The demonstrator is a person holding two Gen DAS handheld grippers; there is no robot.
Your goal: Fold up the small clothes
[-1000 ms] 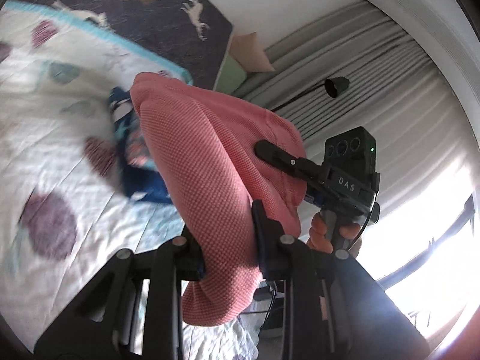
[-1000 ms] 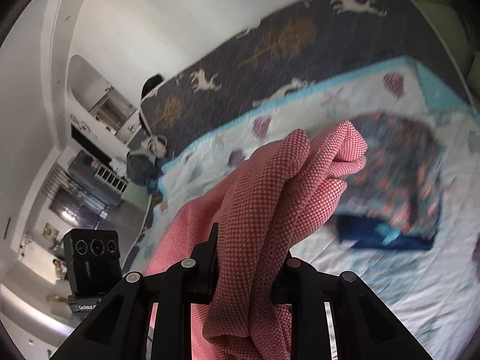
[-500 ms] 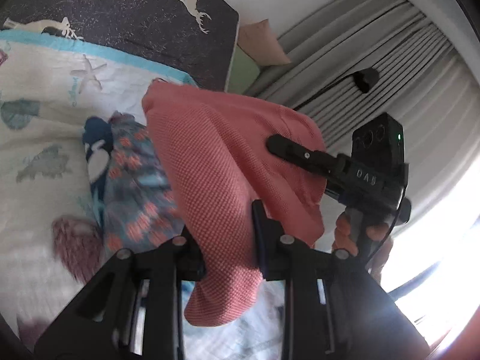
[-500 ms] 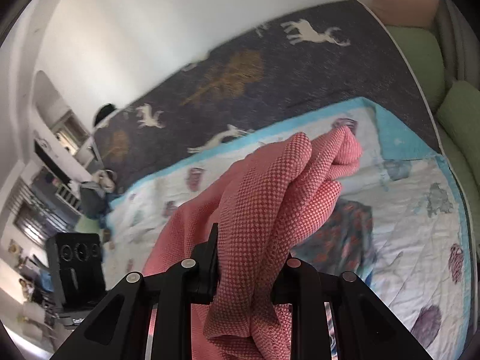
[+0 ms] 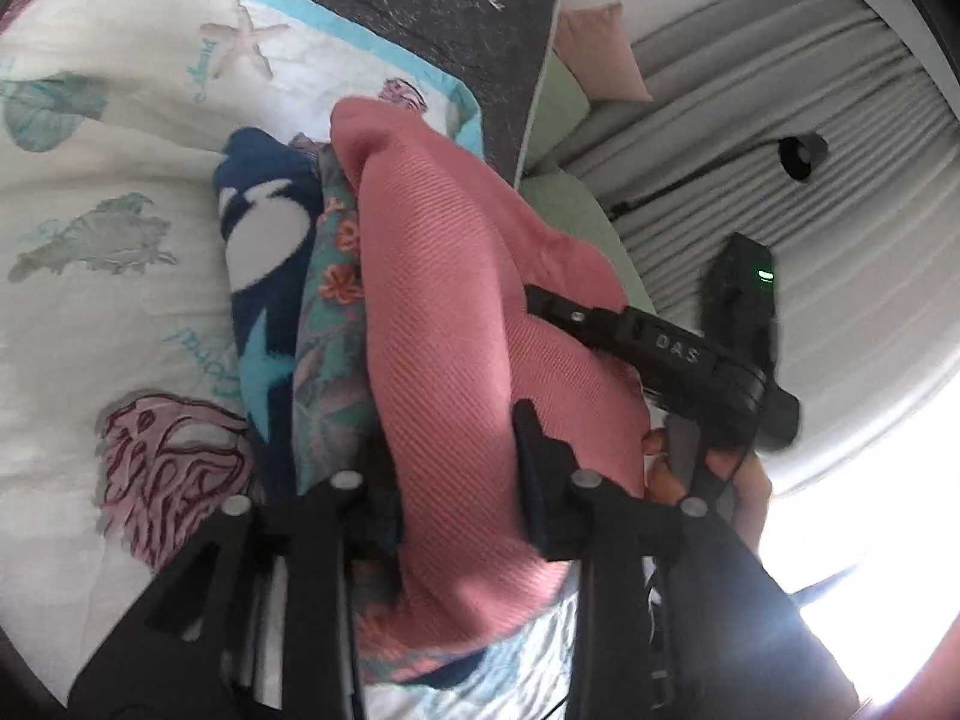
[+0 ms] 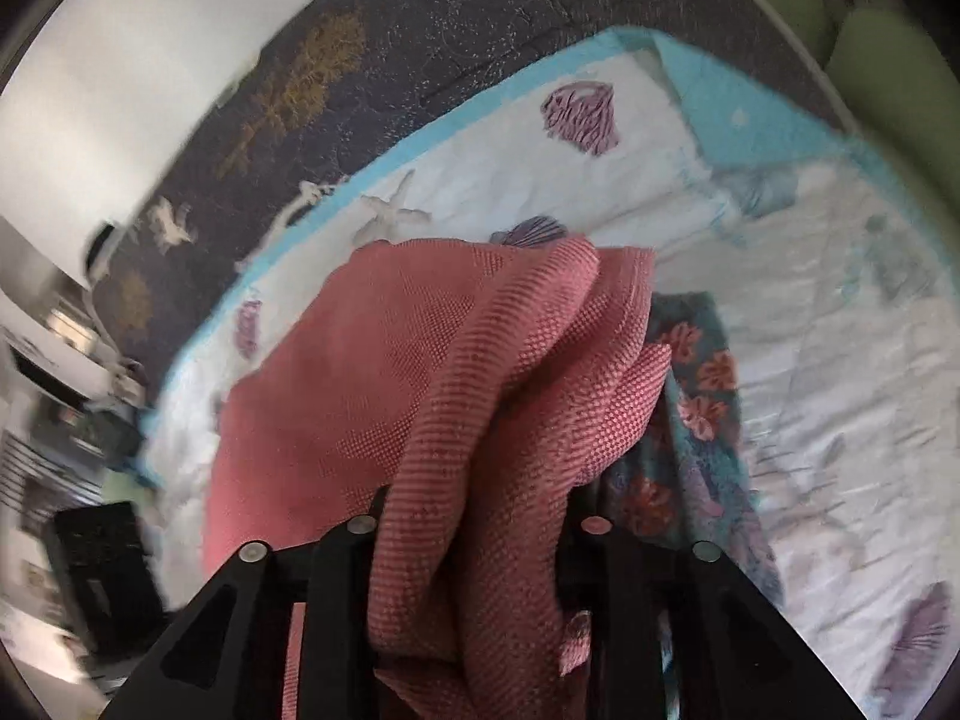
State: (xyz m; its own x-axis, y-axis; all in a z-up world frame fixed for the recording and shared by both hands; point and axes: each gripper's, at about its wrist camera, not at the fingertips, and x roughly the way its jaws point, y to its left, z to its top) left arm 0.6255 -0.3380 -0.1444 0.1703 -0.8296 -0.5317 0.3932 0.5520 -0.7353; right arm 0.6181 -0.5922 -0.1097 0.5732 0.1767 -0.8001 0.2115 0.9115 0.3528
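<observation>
A folded pink knit garment [image 5: 450, 330] is held between both grippers, low over a stack of folded clothes: a teal floral piece [image 5: 330, 330] on a navy patterned one [image 5: 264, 252]. My left gripper [image 5: 456, 462] has its jaws opening, and its pads still touch the pink cloth bunched between them. In the right wrist view the pink garment [image 6: 450, 390] fills the right gripper [image 6: 477, 504], whose jaws are opening and stand wider, the cloth loose between them. The floral piece [image 6: 702, 396] lies just right of and under it. A hand [image 5: 708, 480] holds the right gripper's black housing [image 5: 690, 360].
The clothes rest on a white quilt with shell prints [image 5: 108, 300] [image 6: 600, 192], edged in blue. Beyond it lies a dark blanket with deer [image 5: 432, 18] [image 6: 360, 72]. Green cushions [image 5: 564, 114] [image 6: 888, 42], grey curtains [image 5: 780, 210] and a black lamp [image 5: 801, 153] stand at the right.
Both grippers have come down and forward with the pink garment, from above the quilt to right over the folded stack. The right gripper's fingers have spread apart, and the left's slightly.
</observation>
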